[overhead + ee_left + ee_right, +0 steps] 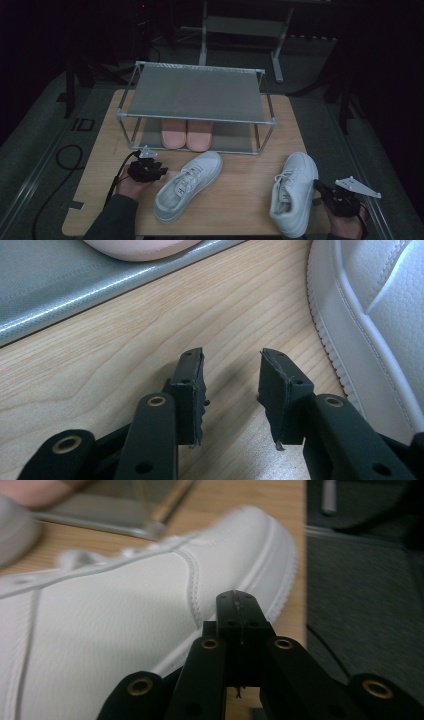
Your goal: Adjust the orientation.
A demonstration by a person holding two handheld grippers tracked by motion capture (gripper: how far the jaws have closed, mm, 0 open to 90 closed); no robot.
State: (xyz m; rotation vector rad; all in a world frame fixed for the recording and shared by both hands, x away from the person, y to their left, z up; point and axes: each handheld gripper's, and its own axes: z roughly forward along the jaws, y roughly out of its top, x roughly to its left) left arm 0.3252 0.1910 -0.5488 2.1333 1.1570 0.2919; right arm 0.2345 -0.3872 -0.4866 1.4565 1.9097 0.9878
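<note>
Two white shoes lie on the wooden table [100,165], in front of the shoe rack [195,92]. The left shoe [187,185] sits just beside the left gripper [159,170], whose jaws are apart and empty. The right shoe [294,192] is next to the right gripper [320,189], jaws pressed together on nothing. Pink slippers [187,135] are already on the low shelf (the white shoes probably go on the rack next).

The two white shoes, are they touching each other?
Apart. The high view shows bare wooden table between the left white shoe and the right white shoe.
</note>
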